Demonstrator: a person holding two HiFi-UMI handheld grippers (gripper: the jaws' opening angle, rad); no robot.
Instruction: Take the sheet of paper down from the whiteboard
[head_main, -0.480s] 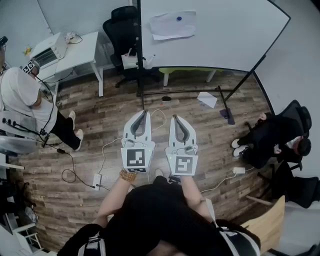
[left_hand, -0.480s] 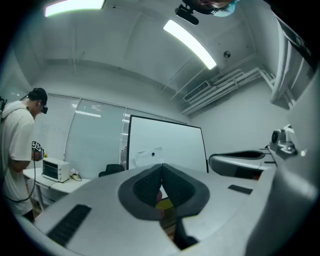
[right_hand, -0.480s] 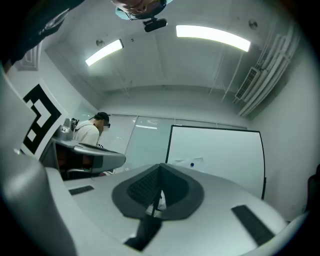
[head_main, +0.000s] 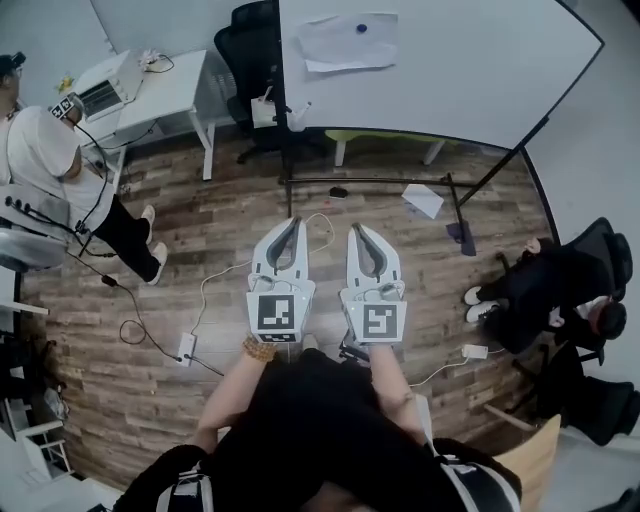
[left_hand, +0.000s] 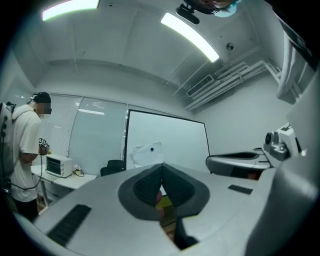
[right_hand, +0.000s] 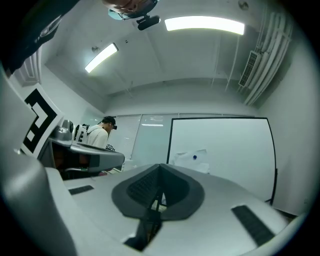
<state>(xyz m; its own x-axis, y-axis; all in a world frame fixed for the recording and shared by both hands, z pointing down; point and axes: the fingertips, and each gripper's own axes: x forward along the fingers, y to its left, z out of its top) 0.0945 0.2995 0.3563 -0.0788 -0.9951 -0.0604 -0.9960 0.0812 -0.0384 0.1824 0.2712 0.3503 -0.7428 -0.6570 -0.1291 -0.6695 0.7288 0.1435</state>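
Observation:
A white sheet of paper hangs on the whiteboard, pinned by a small blue magnet. My left gripper and right gripper are held side by side above the wooden floor, well short of the board, both pointing at it. Both are shut with nothing between the jaws. The left gripper view shows the paper far ahead, just above the closed tips of the left gripper. In the right gripper view the paper lies up and to the right of the right gripper.
A person stands at the left by a white desk that carries a small oven. A black office chair sits beside the board's stand. A loose sheet and cables lie on the floor. Another person sits at the right.
The head view has shifted a little: the whiteboard, desk and paper sit slightly higher and nearer. Both grippers remain shut, side by side.

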